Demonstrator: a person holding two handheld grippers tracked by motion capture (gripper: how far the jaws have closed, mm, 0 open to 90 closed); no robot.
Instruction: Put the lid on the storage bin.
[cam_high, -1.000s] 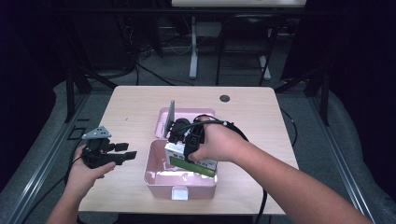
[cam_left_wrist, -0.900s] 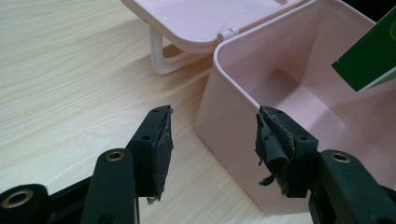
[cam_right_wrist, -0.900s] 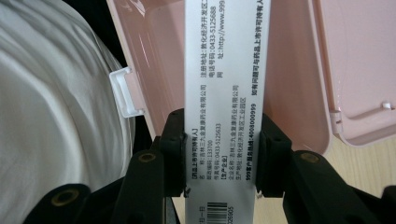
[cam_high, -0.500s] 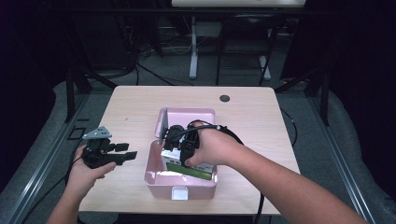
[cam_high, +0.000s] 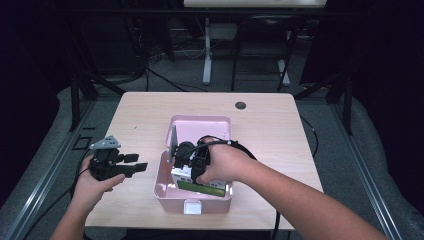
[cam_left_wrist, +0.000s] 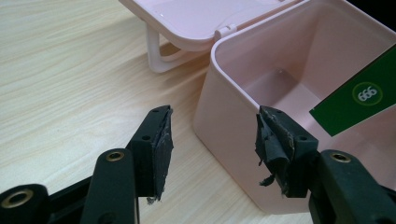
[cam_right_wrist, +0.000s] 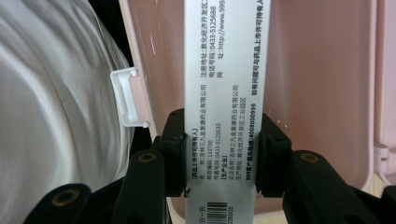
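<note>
A pink box (cam_high: 162, 186) stands open on the wooden table (cam_high: 270, 135), its lid (cam_high: 200, 127) laid back behind it. My right gripper (cam_high: 189, 154) reaches down into the box, shut on a white and green carton (cam_high: 200, 186) that sits inside. In the right gripper view the jaws (cam_right_wrist: 223, 149) clamp the carton's printed white face (cam_right_wrist: 223, 70) against the pink interior (cam_right_wrist: 317, 84). My left gripper (cam_high: 136, 164) hovers open just left of the box. Its view has the gripper (cam_left_wrist: 212, 135) facing the box wall (cam_left_wrist: 224, 112), with the carton's green side (cam_left_wrist: 359, 98) inside.
A small black round disc (cam_high: 240, 105) lies near the table's far edge. The box's white latch (cam_right_wrist: 130, 98) hangs at its front, next to white cloth (cam_right_wrist: 56, 116) of the person. Bare tabletop lies left of the lid (cam_left_wrist: 196, 18). Dark floor and cables surround the table.
My right gripper has sunk lower and slightly left, bringing the carton down into the pink box. The left gripper has stayed where it was, open.
</note>
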